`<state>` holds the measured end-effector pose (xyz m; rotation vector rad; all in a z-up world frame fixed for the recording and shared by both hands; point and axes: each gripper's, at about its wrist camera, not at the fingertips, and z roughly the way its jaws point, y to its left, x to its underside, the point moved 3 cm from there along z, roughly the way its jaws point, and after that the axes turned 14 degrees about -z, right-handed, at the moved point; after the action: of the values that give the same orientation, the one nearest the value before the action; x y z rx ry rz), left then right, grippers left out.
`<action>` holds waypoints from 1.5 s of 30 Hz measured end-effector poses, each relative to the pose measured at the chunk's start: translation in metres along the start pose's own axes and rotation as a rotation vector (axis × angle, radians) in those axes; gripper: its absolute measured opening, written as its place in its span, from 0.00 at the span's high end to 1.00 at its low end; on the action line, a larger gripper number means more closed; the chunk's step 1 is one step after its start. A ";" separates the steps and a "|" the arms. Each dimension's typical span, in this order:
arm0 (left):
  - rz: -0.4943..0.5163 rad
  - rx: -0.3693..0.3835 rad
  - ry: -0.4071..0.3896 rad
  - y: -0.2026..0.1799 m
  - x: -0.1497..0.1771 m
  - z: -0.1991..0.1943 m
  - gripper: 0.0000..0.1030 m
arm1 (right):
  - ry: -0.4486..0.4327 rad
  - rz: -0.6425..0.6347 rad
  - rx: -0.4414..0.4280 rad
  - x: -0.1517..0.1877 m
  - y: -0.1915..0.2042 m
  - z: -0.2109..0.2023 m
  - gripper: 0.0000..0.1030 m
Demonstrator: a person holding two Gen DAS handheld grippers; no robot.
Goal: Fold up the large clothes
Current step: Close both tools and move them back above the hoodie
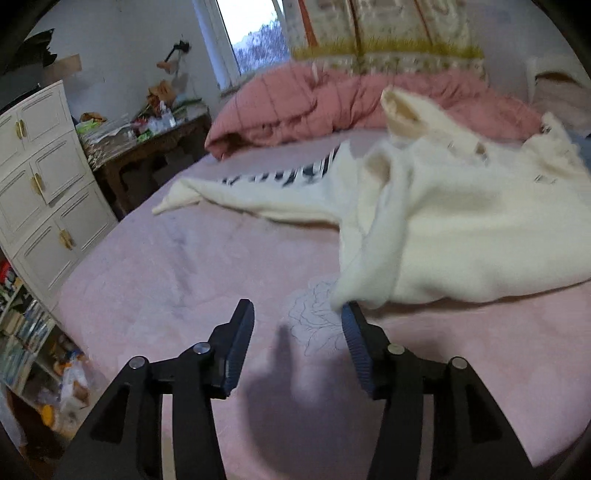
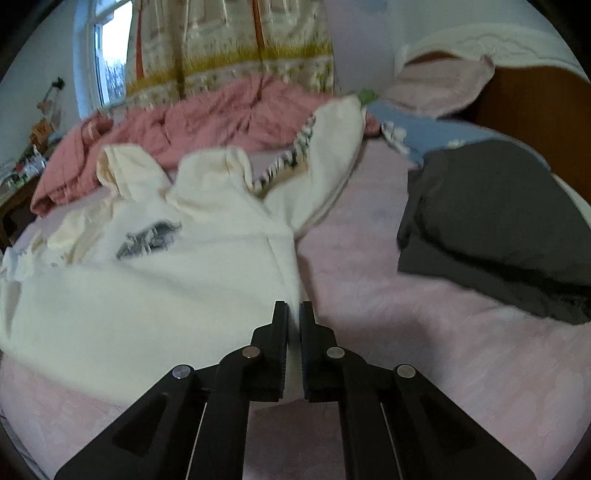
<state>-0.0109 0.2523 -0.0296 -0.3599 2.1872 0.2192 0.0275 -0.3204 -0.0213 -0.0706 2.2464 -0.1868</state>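
left wrist view:
left gripper (image 1: 297, 314): the jaws are held well apart above the pink bed sheet (image 1: 166, 266); nothing is pinched between the pads.
right-hand finger (image 1: 354, 339): its tip is touched by the lower corner of the cream garment (image 1: 461, 229), which is draped against it; no clamp is seen.
cream garment: it is spread over the right half of the bed, with one sleeve (image 1: 236, 192) stretched out to the left and a striped lining shown along it.
pink quilt (image 1: 314, 107): it is bunched at the far side of the bed, beyond the garment.
white cabinet (image 1: 40, 184): it is seen at the left, beside the bed; a cluttered wooden table (image 1: 147, 144) stands behind it, under the window (image 1: 255, 33).
patterned curtain (image 1: 388, 33): it is hung behind the quilt.

right wrist view:
right gripper (image 2: 294, 308): the jaws are brought nearly together, and the near edge of the cream garment (image 2: 147, 288) is pinched between the pads.
cream garment: it is laid on the pink bed sheet (image 2: 424, 332), to the left of and ahead of the gripper, with a grey print on the chest and a sleeve (image 2: 328, 162) reaching up to the right.
dark grey clothing (image 2: 491, 229): it is piled on the sheet at the right, apart from the cream garment.
pink quilt (image 2: 207, 118): it is heaped behind the garment, below the patterned curtain (image 2: 229, 48).
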 end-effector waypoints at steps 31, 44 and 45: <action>-0.219 0.096 -0.023 0.026 -0.018 0.015 0.90 | -0.005 -0.003 -0.004 -0.002 0.002 0.005 0.95; 0.075 -0.173 0.016 -0.026 0.010 0.047 0.97 | 0.008 -0.035 -0.053 0.001 0.013 0.002 0.95; 0.069 -0.298 -0.020 -0.017 0.004 0.052 1.00 | 0.019 -0.038 -0.051 0.003 0.014 0.005 0.95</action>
<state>0.0318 0.2500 -0.0642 -0.4451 2.1510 0.5885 0.0296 -0.3080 -0.0287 -0.1386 2.2705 -0.1515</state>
